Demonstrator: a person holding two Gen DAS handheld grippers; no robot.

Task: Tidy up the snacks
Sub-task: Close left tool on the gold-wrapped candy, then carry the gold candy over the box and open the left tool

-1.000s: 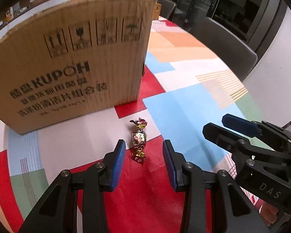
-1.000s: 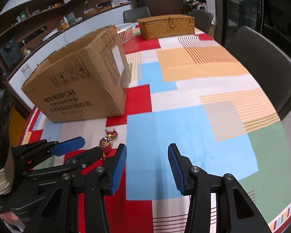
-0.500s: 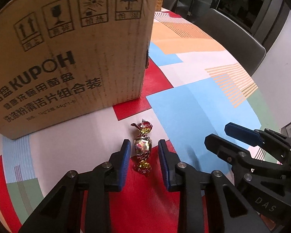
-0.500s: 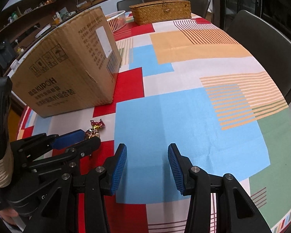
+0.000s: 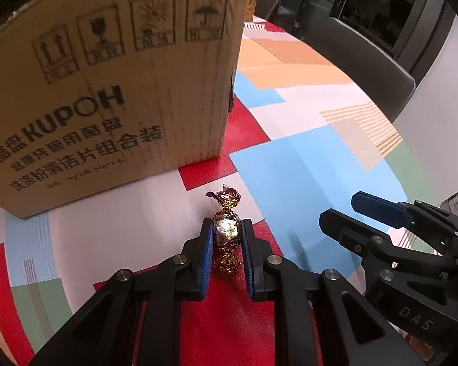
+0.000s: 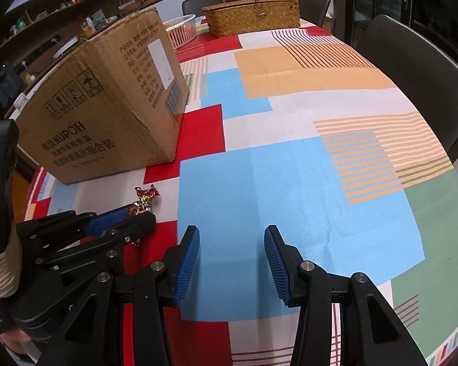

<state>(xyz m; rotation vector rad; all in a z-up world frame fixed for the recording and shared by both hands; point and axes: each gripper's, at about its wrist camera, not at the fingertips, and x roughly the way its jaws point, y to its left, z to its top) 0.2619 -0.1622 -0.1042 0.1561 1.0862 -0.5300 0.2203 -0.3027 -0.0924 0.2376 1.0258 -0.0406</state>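
We have the left gripper [image 5: 227, 234] pinching a foil-wrapped candy [image 5: 227, 232] across its round middle, blue pads pressed to either side of the bulge while the twisted ends stick out fore and aft; that crosswise hold makes sense to us, since the body is the only firm part and the crinkled twists would slip or tear. The candy sits low on the patchwork tablecloth [image 5: 305, 177], at the border of a white patch and a red one, and we cannot tell whether it has left the cloth yet. It lies just in front of the KUPOH cardboard box [image 5: 107, 91], near but not touching it, which we take to be the likely place for the snacks, though the box's top is out of view from the left wrist and we cannot say what it contains. From the right wrist view we see the right gripper [image 6: 231, 259] with its fingers spread wide and nothing between them, hovering over the blue patch well apart from the candy, seemingly kept aside so the left has room. Farther back stand a wicker basket [image 6: 253, 15] and a white wire basket [image 6: 181, 32], either of which could also be the destination. Our judgement is that the next move calls for a straight lift before any travel
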